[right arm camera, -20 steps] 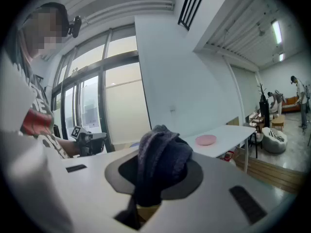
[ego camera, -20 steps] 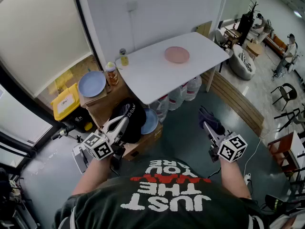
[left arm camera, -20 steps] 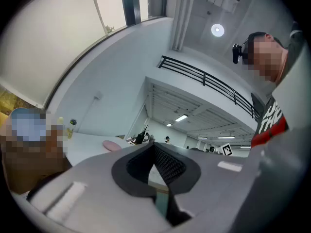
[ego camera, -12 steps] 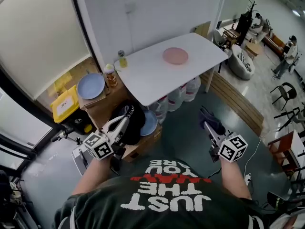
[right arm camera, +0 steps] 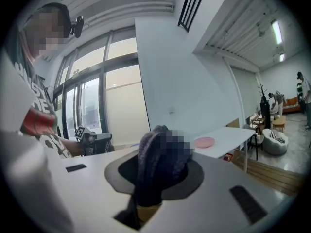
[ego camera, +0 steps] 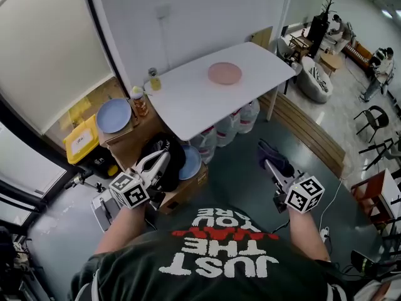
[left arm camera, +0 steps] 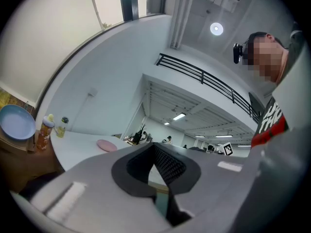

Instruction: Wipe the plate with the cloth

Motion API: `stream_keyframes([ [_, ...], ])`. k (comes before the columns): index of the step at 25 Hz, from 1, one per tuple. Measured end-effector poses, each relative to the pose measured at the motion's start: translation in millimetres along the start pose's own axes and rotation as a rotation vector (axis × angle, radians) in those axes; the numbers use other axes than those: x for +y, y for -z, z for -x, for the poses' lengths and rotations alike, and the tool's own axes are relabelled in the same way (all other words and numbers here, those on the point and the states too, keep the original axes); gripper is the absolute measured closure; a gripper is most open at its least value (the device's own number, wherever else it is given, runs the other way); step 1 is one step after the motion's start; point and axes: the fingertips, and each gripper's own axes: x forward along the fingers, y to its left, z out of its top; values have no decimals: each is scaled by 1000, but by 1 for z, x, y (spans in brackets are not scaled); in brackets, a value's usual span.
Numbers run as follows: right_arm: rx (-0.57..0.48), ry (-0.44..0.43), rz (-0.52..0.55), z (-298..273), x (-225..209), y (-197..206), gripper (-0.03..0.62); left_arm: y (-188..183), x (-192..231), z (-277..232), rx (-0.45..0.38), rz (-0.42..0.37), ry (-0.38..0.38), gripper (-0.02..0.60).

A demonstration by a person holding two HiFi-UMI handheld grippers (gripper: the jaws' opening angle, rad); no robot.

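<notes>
While our right gripper (ego camera: 269, 165) holds the cloth (right arm camera: 151, 171) in its jaws and our left gripper (ego camera: 161, 158) is clenched empty, the plate (ego camera: 224, 73) lies on the table (ego camera: 188, 108), well apart at eleven o'clock from the cloth.

white table (ego camera: 188, 102) lies open around the pink plate (ego camera: 224, 73); a bottle (ego camera: 153, 79), seemingly, stands at its left corner.

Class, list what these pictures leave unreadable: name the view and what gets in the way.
Cloth: right gripper view, a mosaic patch covers its upper part.
Pink plate: every view, too small to tell clean from dirty.
Lower blue plate: head view, half hidden behind the black cap.
Bottle label: head view, too small.
</notes>
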Motion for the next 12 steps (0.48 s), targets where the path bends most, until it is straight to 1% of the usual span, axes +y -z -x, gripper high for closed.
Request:
stream_keyframes([
  [5,-12,-30,11,20,-14,-8,520,8,-22,-28,1,-22,8,575],
  [10,-6,-70,30,46,-34,-14,520,22,-52,-64,-16,8,-7,575],
  [12,3,-80,37,56,-46,-14,520,30,-64,-82,-19,8,0,575],
])
